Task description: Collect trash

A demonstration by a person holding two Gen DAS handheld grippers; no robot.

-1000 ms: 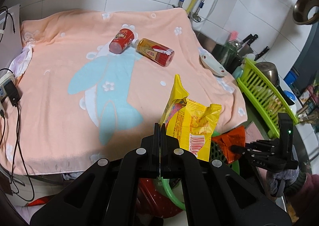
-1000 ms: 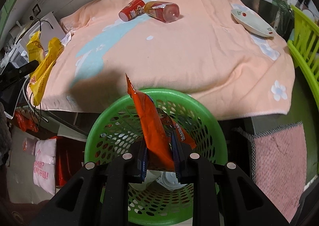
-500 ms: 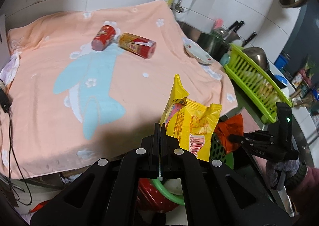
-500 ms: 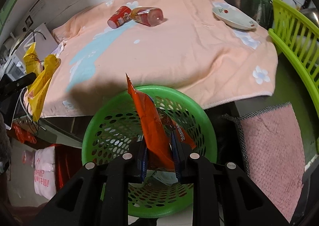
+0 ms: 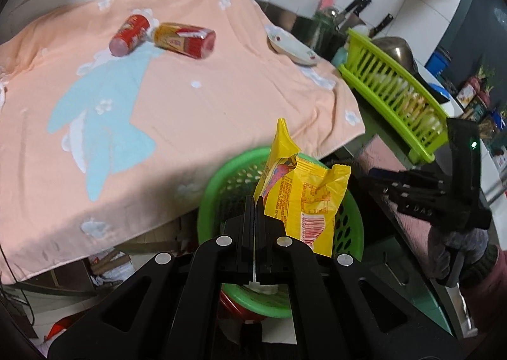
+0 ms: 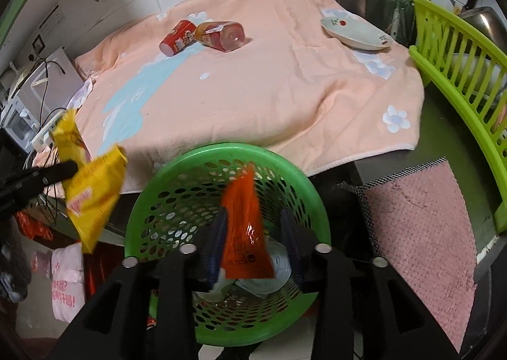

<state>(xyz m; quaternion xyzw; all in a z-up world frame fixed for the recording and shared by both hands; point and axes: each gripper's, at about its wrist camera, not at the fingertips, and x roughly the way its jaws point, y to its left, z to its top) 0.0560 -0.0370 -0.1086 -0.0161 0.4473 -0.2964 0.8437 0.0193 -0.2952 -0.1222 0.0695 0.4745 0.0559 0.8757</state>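
Right tongs (image 6: 253, 239) now spread wide, orange wrapper (image 6: 245, 230) dropping blurred into green basket (image 6: 177, 169), left tongs (image 5: 254, 201) still pinching crumpled yellow wrapper (image 5: 304, 201), now over basket.

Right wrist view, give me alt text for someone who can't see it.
The open right gripper is above a green basket, an orange wrapper dropping between its fingers. At left, a yellow wrapper hangs; two cans lie on a peach towel.
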